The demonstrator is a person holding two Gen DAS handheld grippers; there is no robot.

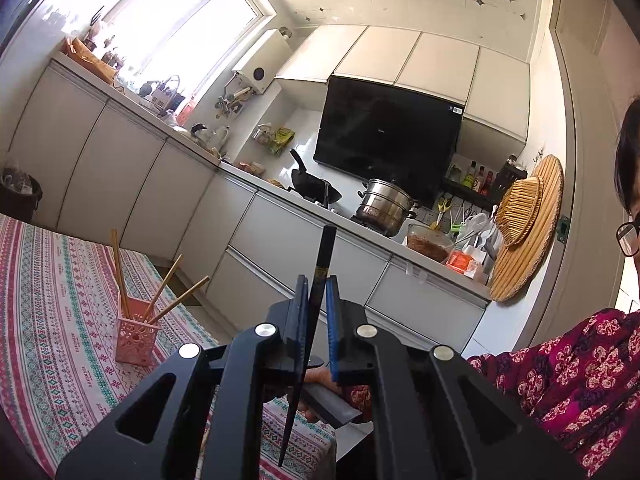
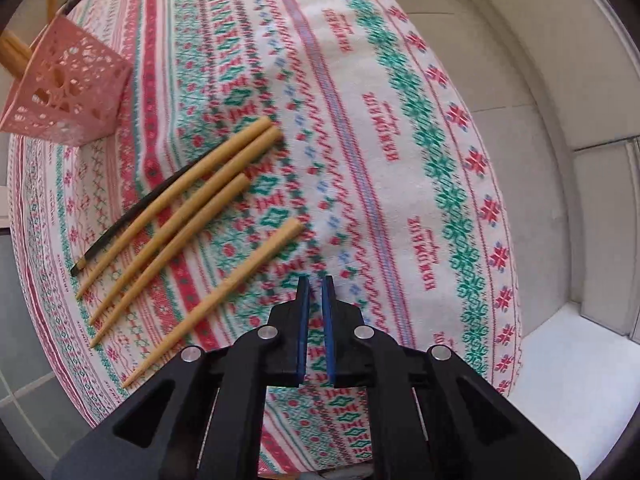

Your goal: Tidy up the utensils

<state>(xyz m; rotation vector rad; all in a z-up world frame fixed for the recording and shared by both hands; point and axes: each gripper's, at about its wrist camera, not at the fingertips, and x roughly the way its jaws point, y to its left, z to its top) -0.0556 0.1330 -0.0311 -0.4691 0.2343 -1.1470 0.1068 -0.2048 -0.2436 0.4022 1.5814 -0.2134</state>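
A: Chopsticks, three bamboo ones [image 1: 160,292], stand in the basket [image 1: 136,338] already; left gripper [image 1: 316,292] clamps a black chopstick [image 1: 320,276].

B: Right gripper [image 2: 316,292] is pinched together, empty; five loose chopsticks [image 2: 180,216] lie left of its fingers, waiting.

- Patterned tablecloth [image 2: 400,152]: broad bare stretch right of and beyond the right gripper [image 2: 316,280]; open passage.
- Four bamboo chopsticks [image 2: 188,216] plus one black chopstick [image 2: 132,216]: lying flat, left of the gripper, blocking low passes there.
- Pink holder [image 2: 68,92]: far left corner, upright; three sticks [image 1: 164,284] splay from its mouth, narrowing entry.
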